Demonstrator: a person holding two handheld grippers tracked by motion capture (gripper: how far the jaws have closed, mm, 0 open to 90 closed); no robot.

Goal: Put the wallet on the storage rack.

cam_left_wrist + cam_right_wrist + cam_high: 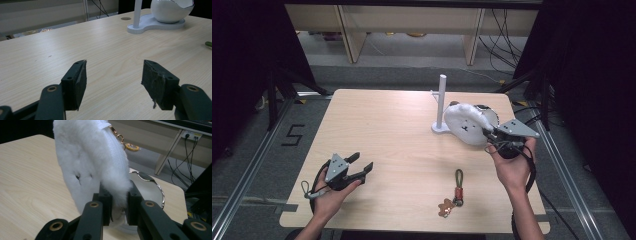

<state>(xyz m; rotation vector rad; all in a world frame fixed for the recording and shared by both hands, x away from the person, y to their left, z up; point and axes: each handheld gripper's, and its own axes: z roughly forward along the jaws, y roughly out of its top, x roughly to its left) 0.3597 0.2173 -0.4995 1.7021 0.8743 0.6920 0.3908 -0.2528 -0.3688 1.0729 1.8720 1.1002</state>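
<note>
One white furry pouch (467, 123) is clamped by its lower edge between the jaws of the right gripper (490, 133); the grip is seen closely in the right gripper view, where the pouch (85, 167) stands upright above the black jaws with its zipper along the rim. The pouch is held at the far right of the table (392, 130), just beside one white stand (441, 107) with a single upright post. A gold ring (150, 182) is visible behind the pouch. The left gripper (362, 167) is held at the near left, its jaws set wide apart with nothing between them. One keychain (453, 197), with a green strap and a brown charm, lies on the near right of the table, well apart from both grippers.
</note>
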